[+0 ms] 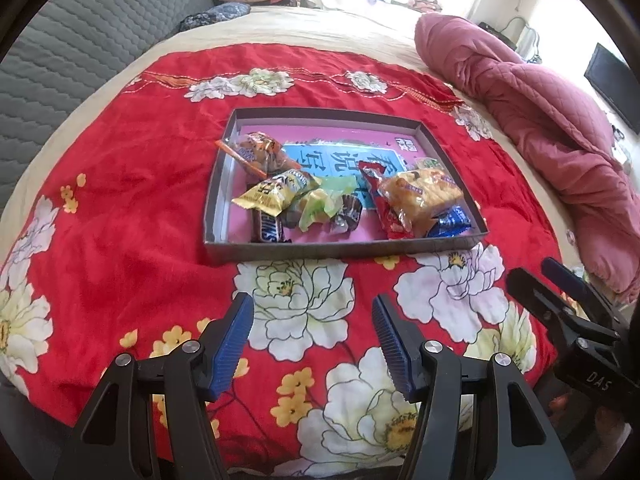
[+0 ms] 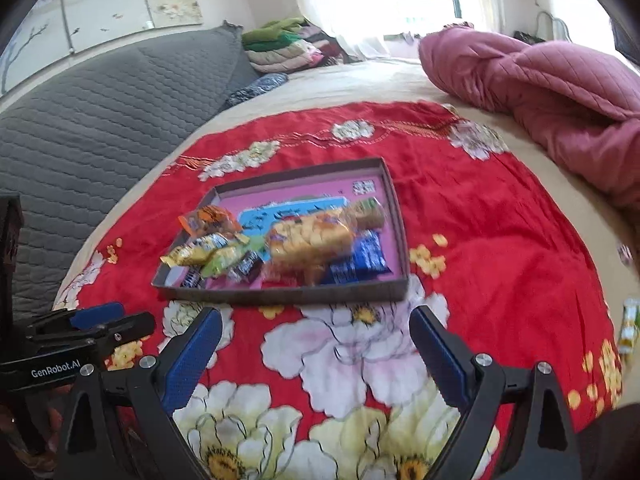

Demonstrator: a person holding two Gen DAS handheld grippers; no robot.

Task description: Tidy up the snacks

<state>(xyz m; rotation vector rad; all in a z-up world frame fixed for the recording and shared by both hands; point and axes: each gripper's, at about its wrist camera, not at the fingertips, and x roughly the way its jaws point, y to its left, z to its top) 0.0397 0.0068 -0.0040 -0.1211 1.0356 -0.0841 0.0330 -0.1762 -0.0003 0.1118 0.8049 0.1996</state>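
Left tongs [image 1: 313, 338] stand spread with nothing between the blue pads, hanging over the red floral blanket [image 1: 120, 208] on the bed. Right tongs [image 2: 316, 350] are likewise spread wide and empty over the same blanket. Each pair shows at the edge of the other's view, side by side and apart.

Ahead of both tongs, beyond the white flowers, lies a shallow box [image 1: 344, 249] with a pink floor, flat on the blanket. Snacks sit inside it: an orange pack [image 1: 260, 152] at the far left, a yellow pack [image 1: 276, 194] and a brown bar [image 1: 267, 229] near the front left, green wrappers [image 1: 320, 204] mid-box, a bread pack [image 1: 424, 196] on a red pack [image 1: 378, 200], and a blue pack [image 1: 450, 222] at the front right.

One small pack [image 2: 628, 326] lies outside the box, far right of the right tongs.

Pink quilt [image 1: 532, 100] lies bunched beyond, to the right.
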